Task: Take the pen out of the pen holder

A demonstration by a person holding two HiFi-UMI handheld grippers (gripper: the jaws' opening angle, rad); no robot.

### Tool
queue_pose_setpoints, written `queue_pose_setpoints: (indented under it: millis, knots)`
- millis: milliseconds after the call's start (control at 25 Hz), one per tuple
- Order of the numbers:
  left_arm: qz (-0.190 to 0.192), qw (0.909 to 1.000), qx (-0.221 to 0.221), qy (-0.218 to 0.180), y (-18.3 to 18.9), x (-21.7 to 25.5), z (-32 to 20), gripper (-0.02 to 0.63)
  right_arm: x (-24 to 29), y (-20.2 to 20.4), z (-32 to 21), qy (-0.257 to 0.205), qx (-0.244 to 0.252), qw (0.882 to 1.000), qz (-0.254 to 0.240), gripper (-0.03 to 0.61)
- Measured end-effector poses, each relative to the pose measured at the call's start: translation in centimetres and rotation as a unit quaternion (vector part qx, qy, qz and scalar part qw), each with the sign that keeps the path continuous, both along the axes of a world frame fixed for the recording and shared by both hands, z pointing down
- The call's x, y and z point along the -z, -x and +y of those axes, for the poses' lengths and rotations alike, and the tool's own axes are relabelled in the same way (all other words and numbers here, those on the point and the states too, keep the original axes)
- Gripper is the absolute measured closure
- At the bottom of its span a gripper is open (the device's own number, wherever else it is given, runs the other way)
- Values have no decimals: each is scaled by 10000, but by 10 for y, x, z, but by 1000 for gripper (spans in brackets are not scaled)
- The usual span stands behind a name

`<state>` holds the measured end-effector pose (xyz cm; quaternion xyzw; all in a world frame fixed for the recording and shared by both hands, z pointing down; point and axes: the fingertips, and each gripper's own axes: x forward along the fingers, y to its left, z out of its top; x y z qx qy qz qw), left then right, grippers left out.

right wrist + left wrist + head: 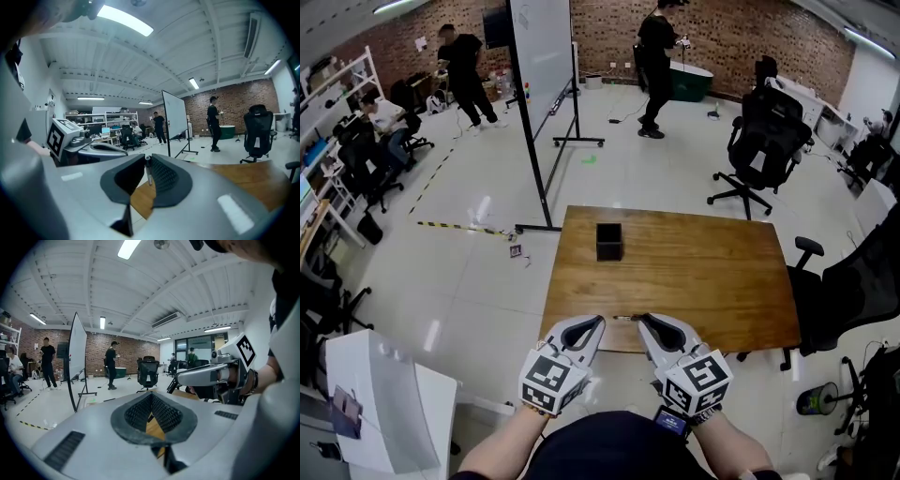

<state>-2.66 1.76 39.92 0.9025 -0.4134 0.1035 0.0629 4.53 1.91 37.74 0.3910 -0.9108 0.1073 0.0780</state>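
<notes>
The black square pen holder (608,241) stands on the far left part of the wooden table (712,281); nothing shows sticking out of it. Both grippers hover side by side over the table's near edge, far short of the holder. My right gripper (643,321) (147,160) is shut on a thin pen (148,172), whose end pokes out leftward as a pen tip (624,318). My left gripper (599,322) (151,396) is shut with nothing between its pads, and the wood shows below them. Each gripper also appears in the other's view: the right gripper's body (206,376) and the left gripper's body (96,150).
A whiteboard on a wheeled stand (546,84) stands beyond the table's far left corner. Black office chairs (766,141) sit to the far right, another chair (853,281) right of the table. Several people (654,66) are standing or seated farther back. A white cabinet (384,403) is at my left.
</notes>
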Motion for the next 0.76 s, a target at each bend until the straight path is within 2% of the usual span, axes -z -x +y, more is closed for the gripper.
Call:
queue_pose_setpoints:
  millis: [760]
  knots:
    - [35, 9998, -177, -58, 15, 2, 4, 609, 3, 21, 4, -105, -118, 9998, 112, 534]
